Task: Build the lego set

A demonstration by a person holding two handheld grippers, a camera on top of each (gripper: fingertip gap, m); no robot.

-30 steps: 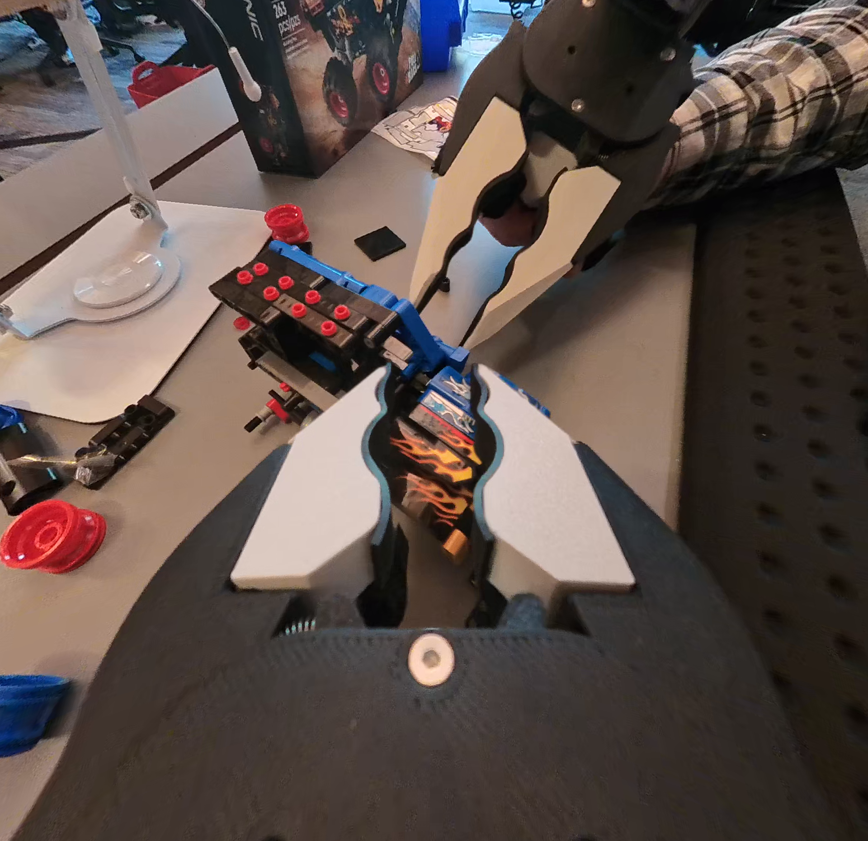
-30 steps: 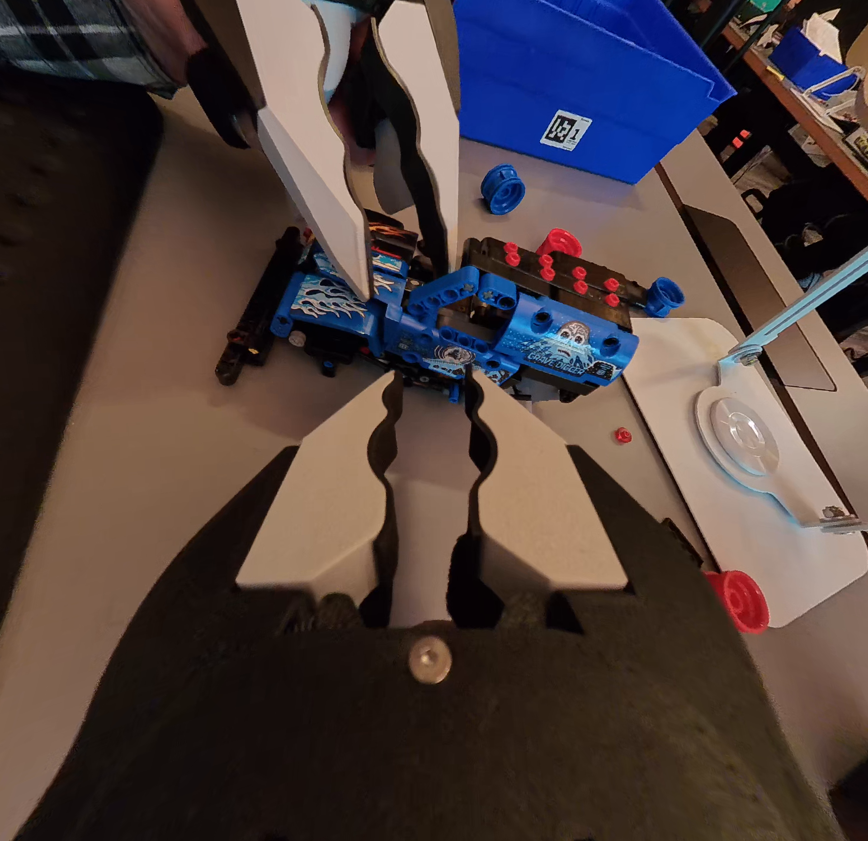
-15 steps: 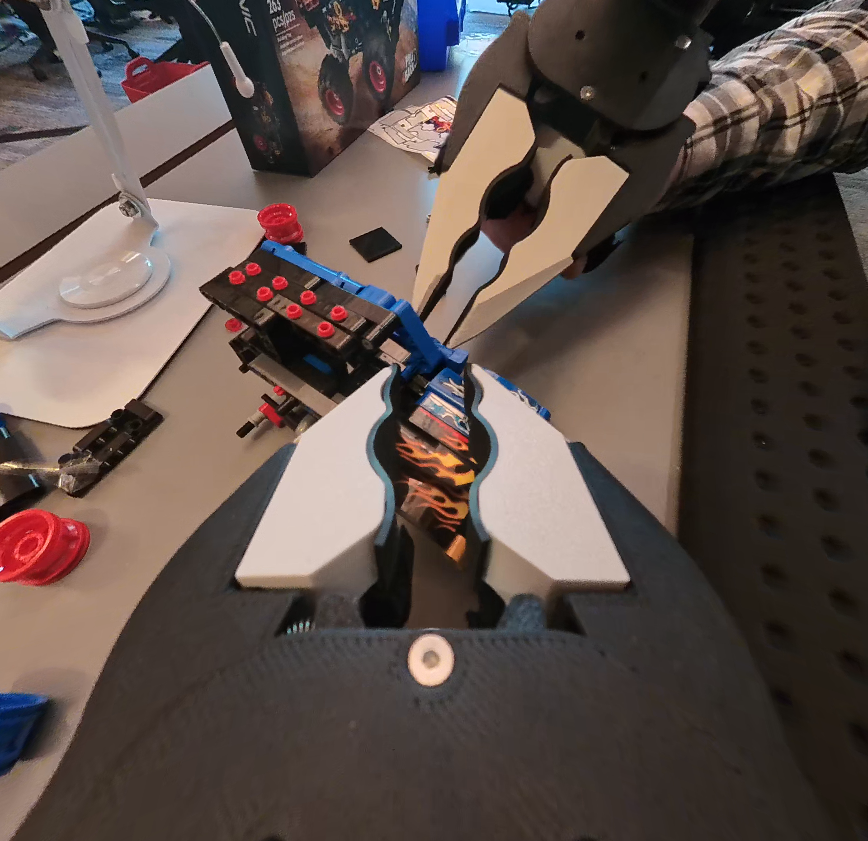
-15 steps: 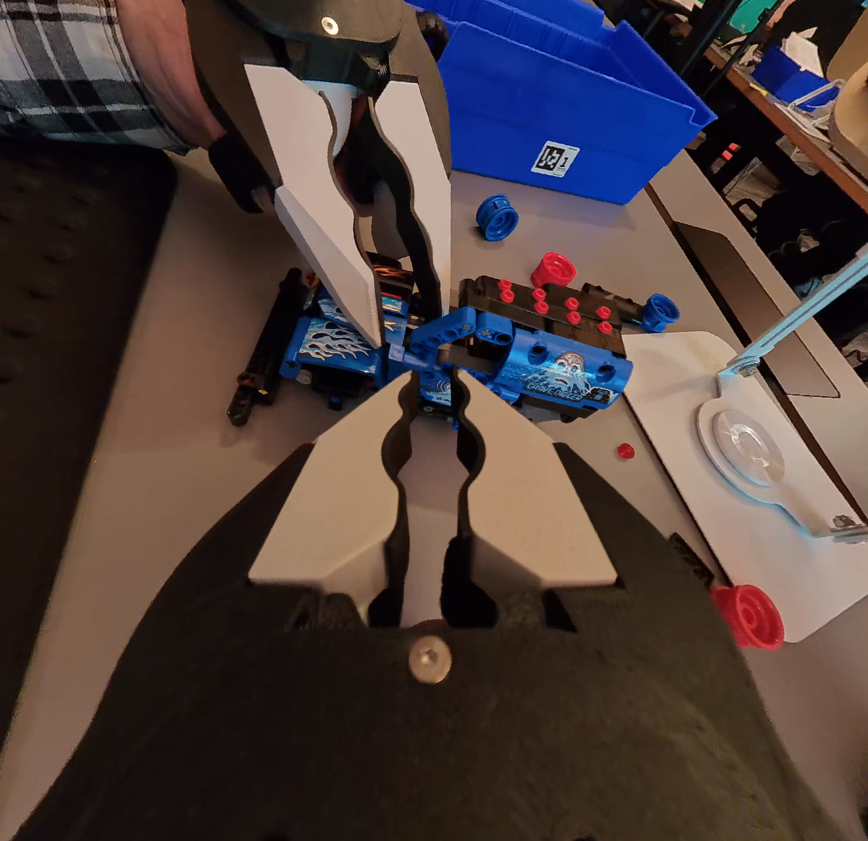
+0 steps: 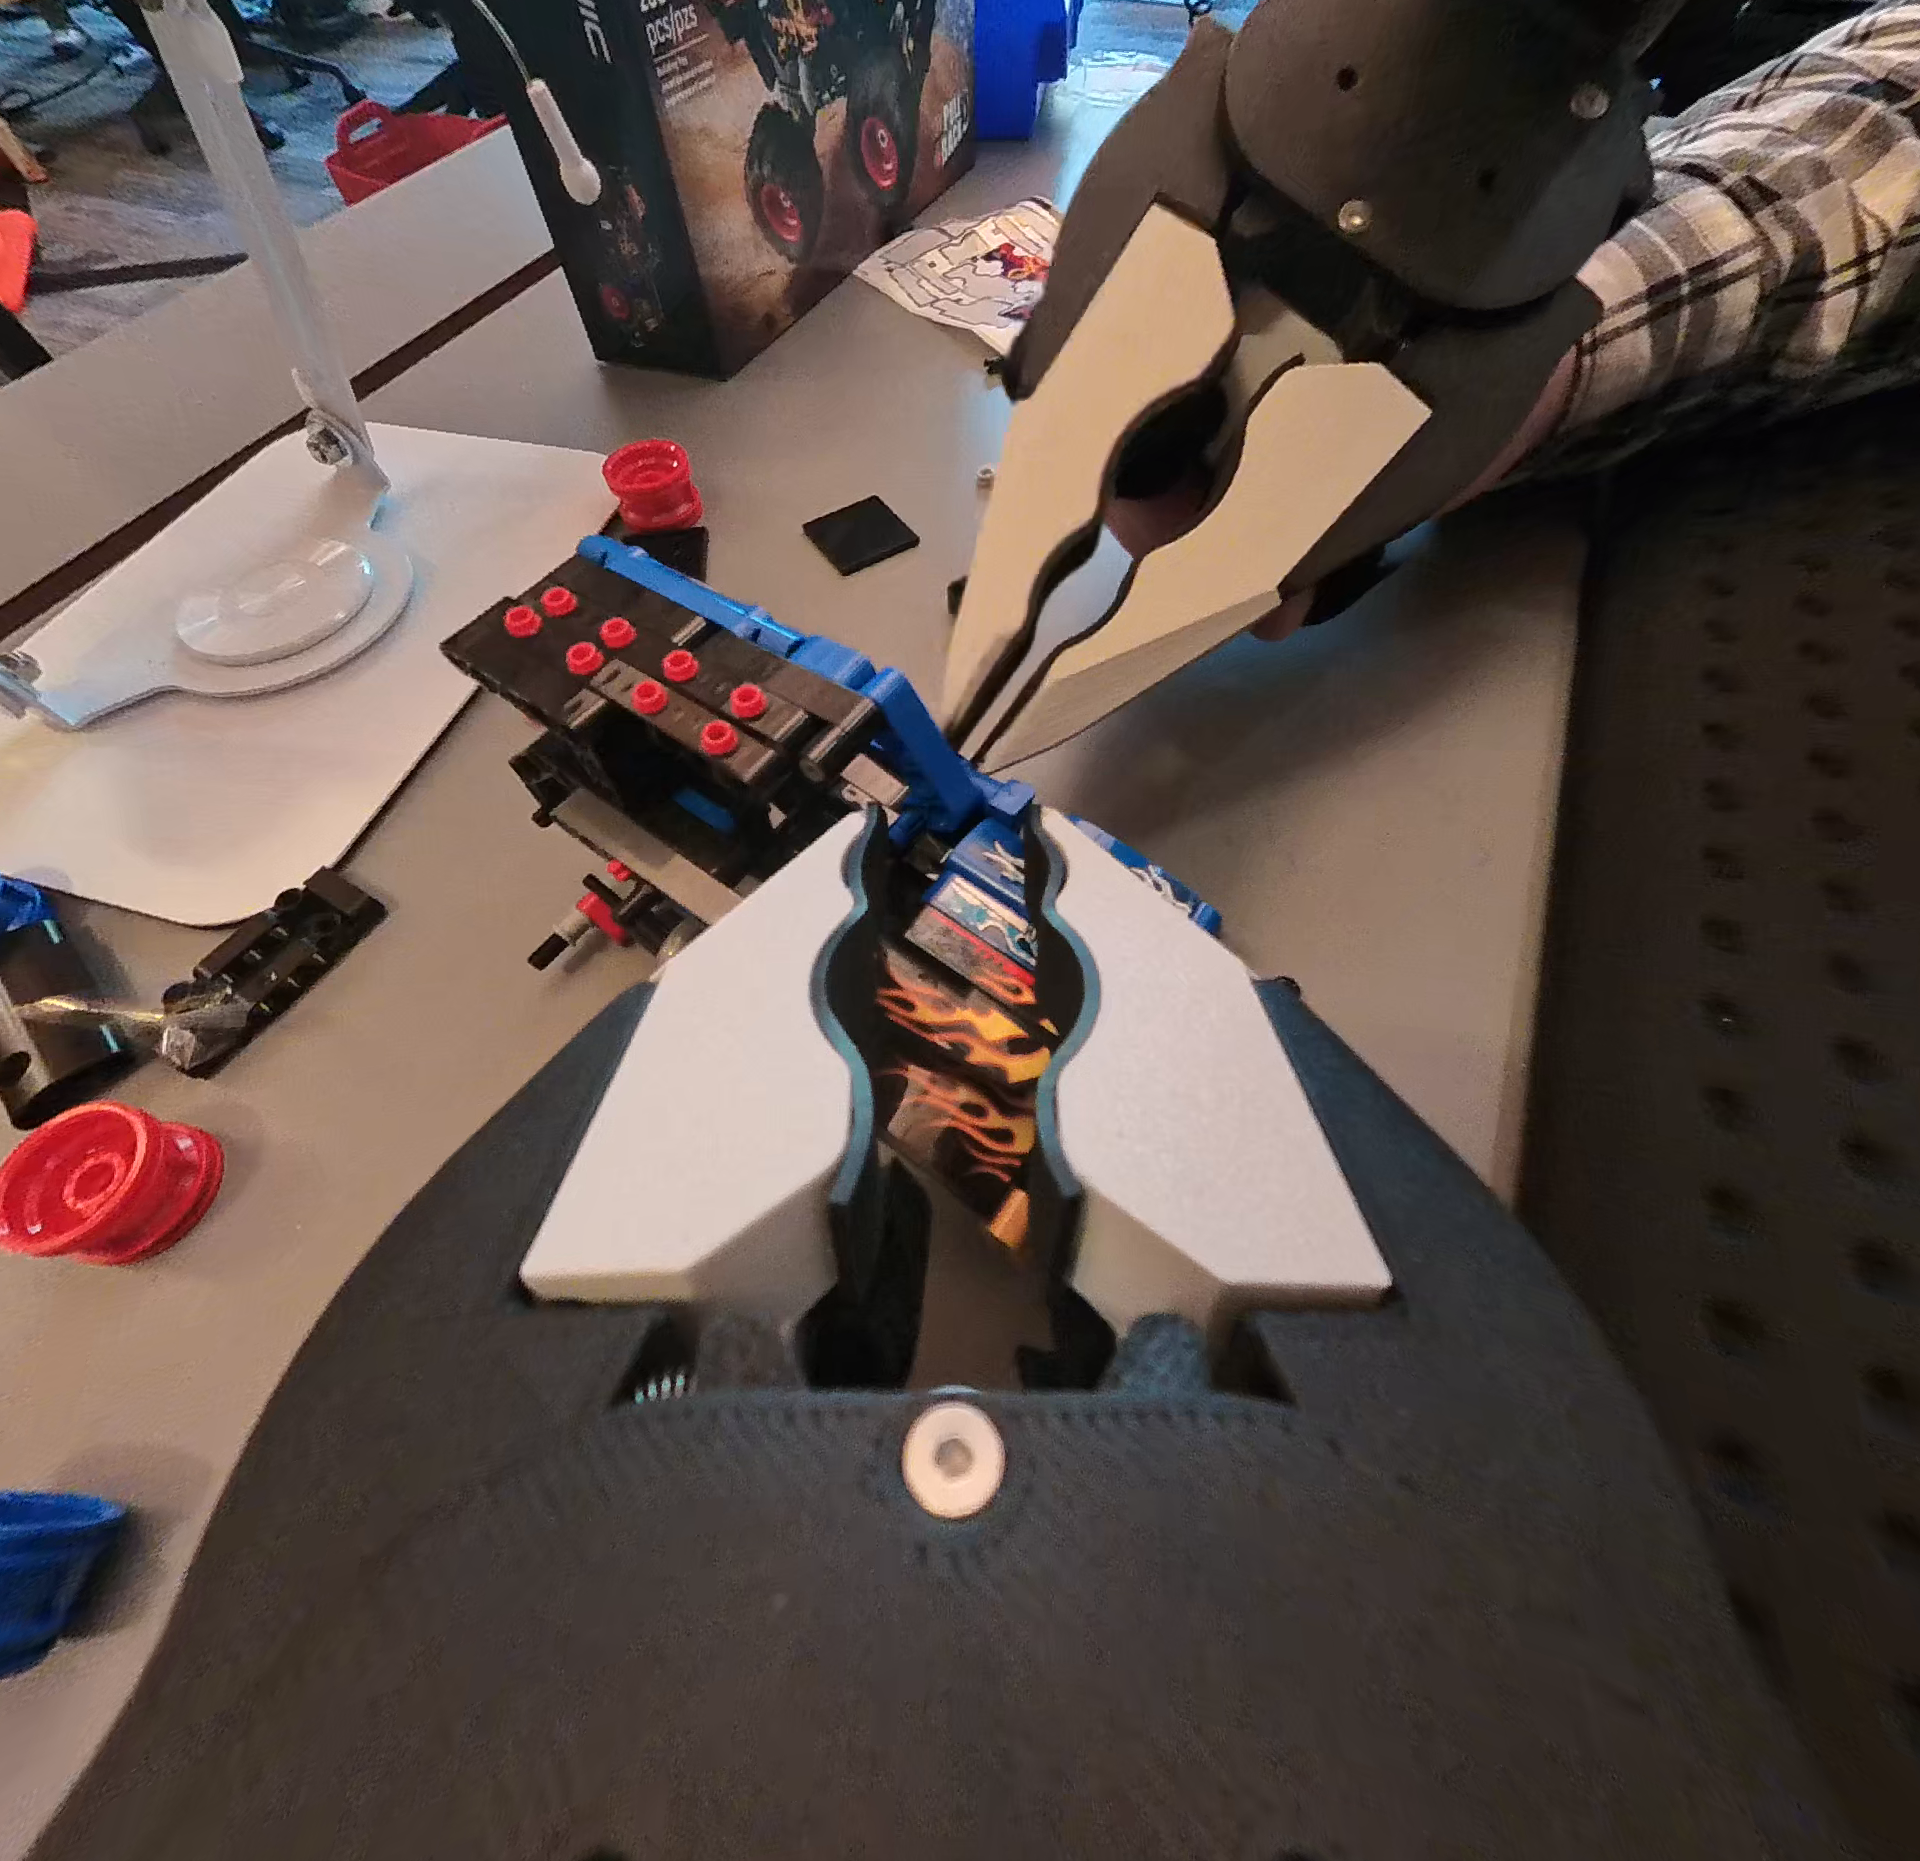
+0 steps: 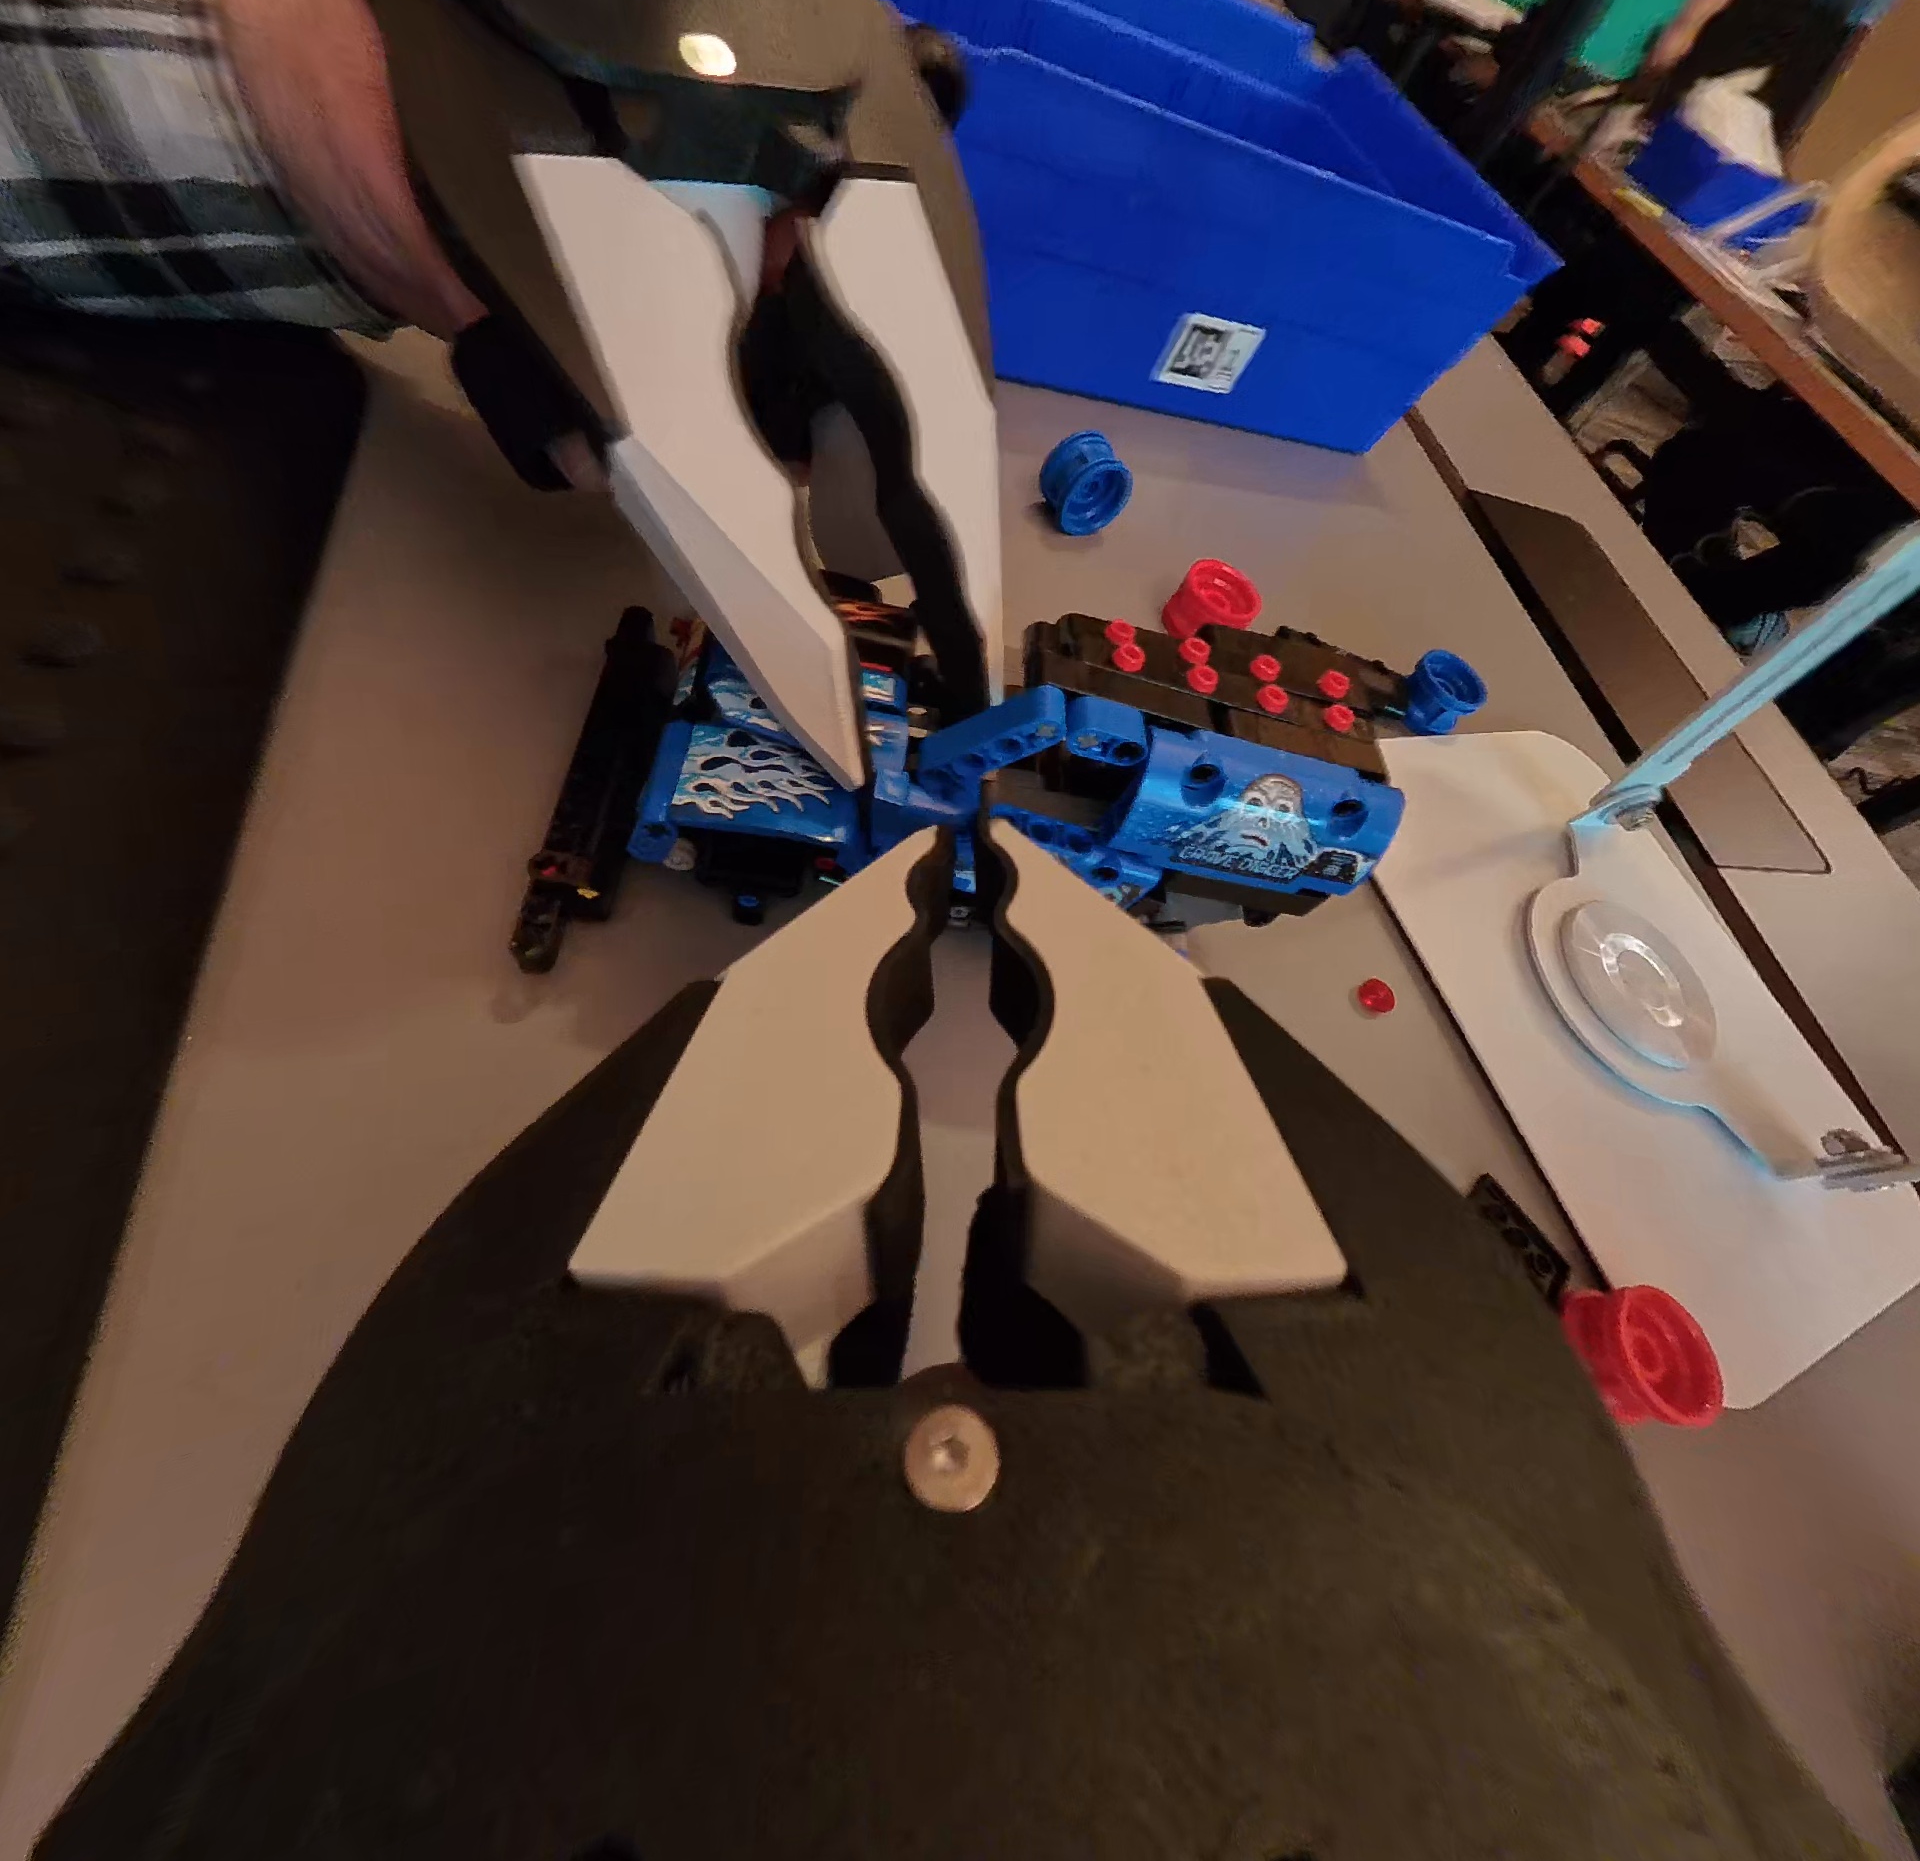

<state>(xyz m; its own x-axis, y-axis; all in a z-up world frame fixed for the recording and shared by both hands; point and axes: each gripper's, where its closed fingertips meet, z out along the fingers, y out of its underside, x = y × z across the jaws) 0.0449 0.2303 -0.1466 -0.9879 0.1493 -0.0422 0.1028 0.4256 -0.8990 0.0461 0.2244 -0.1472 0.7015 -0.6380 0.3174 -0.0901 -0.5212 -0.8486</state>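
Grey table, cluttered workshop behind. Half-built truck at frame centre. Left gripper clamped on its flame-printed front end, steadying it. Right gripper nearly closed, tips at the blue beam; whether it pinches anything, cannot tell. Step, by my reading: seating the beam. Next move calls for a firm press while the left holds. Loose red wheel lower left, box top, blue bin upper right; nothing blocks.

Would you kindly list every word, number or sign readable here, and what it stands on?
I won't quote writing; it stands on these:
Box: white lettering and numbers.
Truck's blue panel: lettering under a skull.
Bin sticker: a code square and a digit.
Leaflet: too small to read.
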